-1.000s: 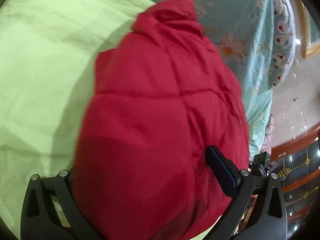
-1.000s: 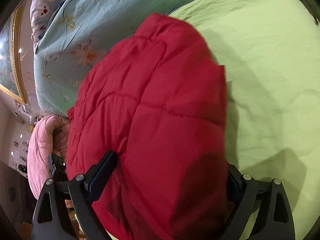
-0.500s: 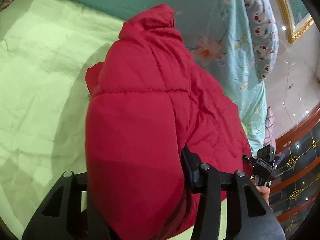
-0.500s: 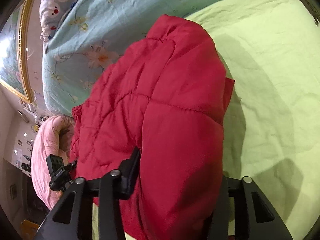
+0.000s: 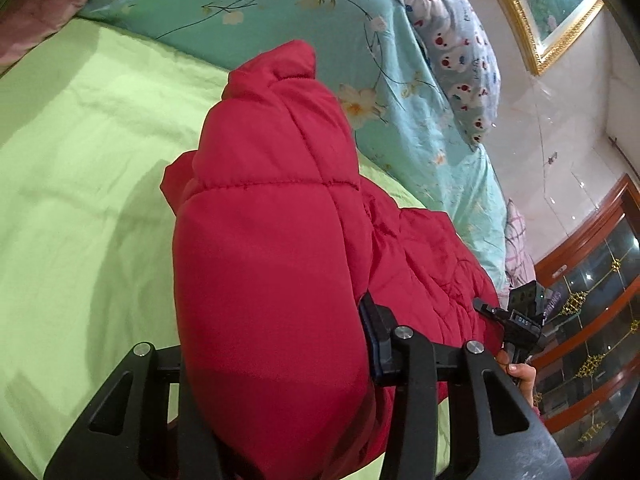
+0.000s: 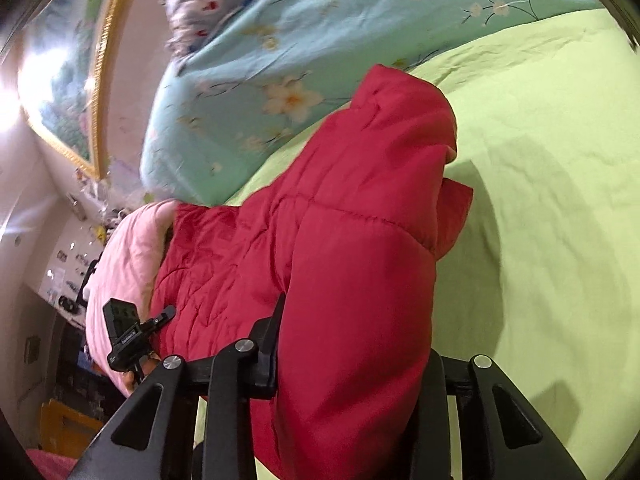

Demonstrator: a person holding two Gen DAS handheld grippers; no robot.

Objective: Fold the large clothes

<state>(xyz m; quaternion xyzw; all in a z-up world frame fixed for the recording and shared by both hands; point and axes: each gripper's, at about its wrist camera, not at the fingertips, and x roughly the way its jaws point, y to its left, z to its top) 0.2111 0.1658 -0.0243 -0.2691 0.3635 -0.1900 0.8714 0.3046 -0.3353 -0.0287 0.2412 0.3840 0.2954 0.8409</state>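
Both grippers [image 5: 276,364] [image 6: 352,360] clamp the red jacket [image 5: 272,240]; only the right view shows a pink quilt [image 6: 128,256].

We hold the left black two-finger gripper [image 5: 280,364] clamped, its jaws pinching a thick fold of the red quilted padded jacket [image 5: 272,240] between them. Our right black two-finger gripper [image 6: 352,360] grips the same way, jaws pressed into the padding. Each gripper appears just beside the other's view edge.
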